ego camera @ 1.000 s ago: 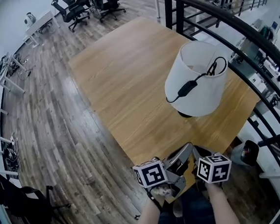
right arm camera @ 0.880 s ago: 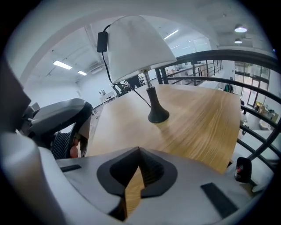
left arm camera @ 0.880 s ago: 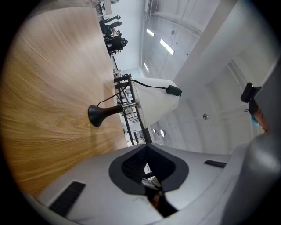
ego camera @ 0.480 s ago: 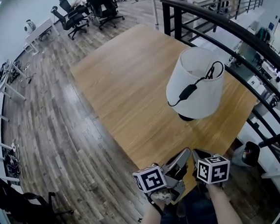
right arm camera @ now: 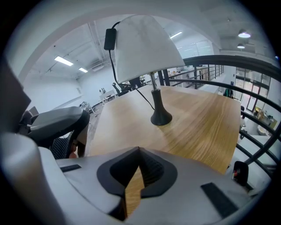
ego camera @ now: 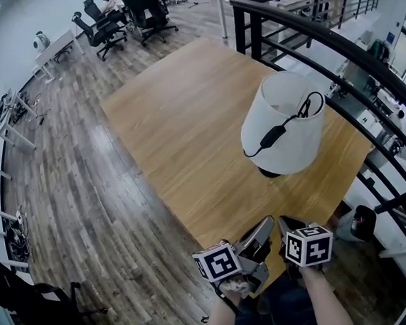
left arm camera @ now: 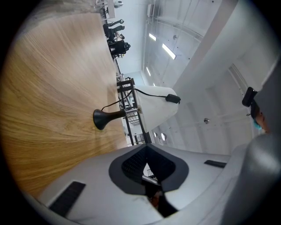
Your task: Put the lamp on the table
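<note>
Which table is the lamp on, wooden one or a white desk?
Wooden table by the black railing: the lamp stands upright near its right edge. White desks sit far off, along the wall.

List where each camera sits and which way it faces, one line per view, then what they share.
Head view: on the person's head, facing steeply down at the table and lamp; both forearms, the left hand-held gripper and right hand-held gripper show.
Left gripper view: on the left hand-held gripper, rolled sideways, facing along its shut jaws toward the lamp.
Right gripper view: on the right hand-held gripper, facing along its shut jaws toward the lamp; the left one shows at left.
Shared: all show the lamp standing on the table.
</note>
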A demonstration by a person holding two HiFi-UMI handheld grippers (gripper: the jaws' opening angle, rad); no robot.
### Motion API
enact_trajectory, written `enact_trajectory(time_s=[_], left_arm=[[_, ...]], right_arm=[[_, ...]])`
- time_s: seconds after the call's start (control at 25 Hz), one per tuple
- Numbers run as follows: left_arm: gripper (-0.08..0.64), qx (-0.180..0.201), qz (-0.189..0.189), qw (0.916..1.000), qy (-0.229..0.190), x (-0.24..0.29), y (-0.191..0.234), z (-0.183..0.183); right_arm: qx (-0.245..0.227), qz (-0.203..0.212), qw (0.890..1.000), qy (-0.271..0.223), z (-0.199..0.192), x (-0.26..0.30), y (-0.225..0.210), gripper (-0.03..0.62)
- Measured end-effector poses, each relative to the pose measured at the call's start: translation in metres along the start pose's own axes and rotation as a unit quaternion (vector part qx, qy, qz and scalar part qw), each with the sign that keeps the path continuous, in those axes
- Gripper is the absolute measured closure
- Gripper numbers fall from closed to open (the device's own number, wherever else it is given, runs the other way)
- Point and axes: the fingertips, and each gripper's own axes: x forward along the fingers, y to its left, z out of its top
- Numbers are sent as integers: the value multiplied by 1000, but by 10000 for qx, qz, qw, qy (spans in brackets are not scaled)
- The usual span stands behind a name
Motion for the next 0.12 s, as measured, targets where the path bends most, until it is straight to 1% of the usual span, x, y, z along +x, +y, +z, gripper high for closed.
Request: enact_trajectory(time_s=[0.12], left_arm=[[552,-15,-13,10000,-13,2,0,1]], right_arm=[[2,-14,10000,-13,2,0,-1,583]])
